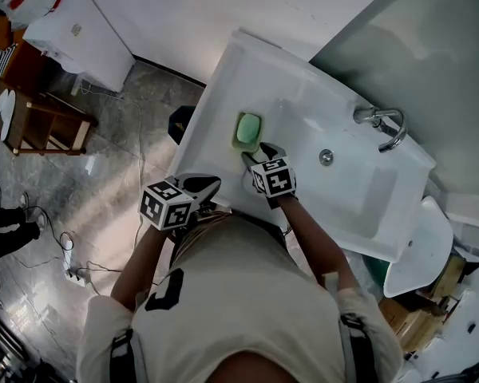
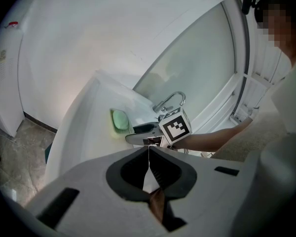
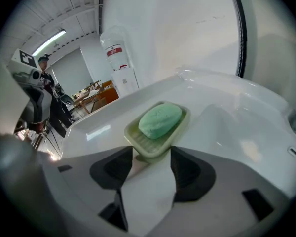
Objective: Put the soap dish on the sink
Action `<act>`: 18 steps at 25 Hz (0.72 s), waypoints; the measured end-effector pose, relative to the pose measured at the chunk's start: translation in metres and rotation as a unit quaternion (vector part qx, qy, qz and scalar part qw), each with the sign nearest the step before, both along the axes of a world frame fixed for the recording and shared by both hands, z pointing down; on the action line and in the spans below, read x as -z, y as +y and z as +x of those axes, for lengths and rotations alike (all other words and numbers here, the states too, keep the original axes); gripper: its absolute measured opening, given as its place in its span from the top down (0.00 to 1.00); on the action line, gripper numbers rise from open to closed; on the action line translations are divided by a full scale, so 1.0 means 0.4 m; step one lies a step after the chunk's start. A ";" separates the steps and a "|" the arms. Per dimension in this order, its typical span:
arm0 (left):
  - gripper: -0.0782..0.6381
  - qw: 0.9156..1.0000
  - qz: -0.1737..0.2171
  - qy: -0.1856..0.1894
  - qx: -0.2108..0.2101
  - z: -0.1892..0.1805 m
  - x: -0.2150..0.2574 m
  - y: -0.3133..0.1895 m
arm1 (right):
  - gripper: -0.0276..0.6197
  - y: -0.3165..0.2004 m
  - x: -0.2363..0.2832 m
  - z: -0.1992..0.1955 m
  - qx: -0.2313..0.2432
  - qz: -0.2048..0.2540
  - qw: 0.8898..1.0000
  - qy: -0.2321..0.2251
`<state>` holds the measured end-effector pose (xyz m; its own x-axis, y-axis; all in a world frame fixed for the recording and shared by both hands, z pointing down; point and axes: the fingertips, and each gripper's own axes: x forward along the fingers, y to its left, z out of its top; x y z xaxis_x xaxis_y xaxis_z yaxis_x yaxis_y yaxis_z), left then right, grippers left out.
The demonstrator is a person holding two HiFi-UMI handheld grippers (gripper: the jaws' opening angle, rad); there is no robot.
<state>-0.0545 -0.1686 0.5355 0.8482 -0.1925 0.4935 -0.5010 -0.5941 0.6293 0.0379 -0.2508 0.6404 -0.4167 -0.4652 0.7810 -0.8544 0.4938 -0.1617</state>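
Head view: one white, glossy, rectangular sink [image 1: 223, 78] with one curved chrome tap [image 1: 381, 124] at its back edge. There are two grippers. The left gripper [image 1: 206, 185], off the sink's front edge, has its jaws together and empty. The right gripper [image 1: 254, 155], over the sink's rim, has its jaws wide apart, gripping nothing. One pale green ridged dish [image 3: 138, 143] lies on the sink's rim, at those tips, bearing one oval green soap [image 3: 160, 121]. One round drain [image 1: 326, 157] sits in the sink.

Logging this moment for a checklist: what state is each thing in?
Soap dish: flat on the sink ledge, holding soap.
Left gripper: shut, empty.
Right gripper: open, tips at the dish's near end.
Tap: no water running.
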 end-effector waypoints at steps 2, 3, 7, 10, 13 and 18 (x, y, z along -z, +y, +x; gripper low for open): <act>0.86 1.000 0.000 0.000 0.002 -0.001 0.000 -0.005 | 0.57 -0.012 0.001 -0.001 0.006 0.004 1.000 0.004; 0.86 1.000 0.000 -0.001 0.003 -0.001 0.000 -0.008 | 0.57 -0.018 0.002 -0.001 0.009 0.007 1.000 0.007; 0.86 1.000 -0.001 -0.002 0.009 -0.006 -0.003 -0.013 | 0.57 -0.036 0.002 -0.004 0.010 0.010 1.000 0.009; 0.86 1.000 -0.002 -0.003 0.013 -0.009 -0.003 -0.018 | 0.58 -0.047 0.003 -0.008 0.004 0.009 1.000 0.008; 0.86 1.000 -0.001 -0.003 0.017 -0.010 0.001 -0.027 | 0.58 -0.056 0.007 -0.009 -0.003 0.006 1.000 0.009; 0.86 1.000 -0.001 -0.004 0.021 -0.014 -0.006 -0.031 | 0.58 -0.062 0.008 -0.009 -0.005 0.006 1.000 0.015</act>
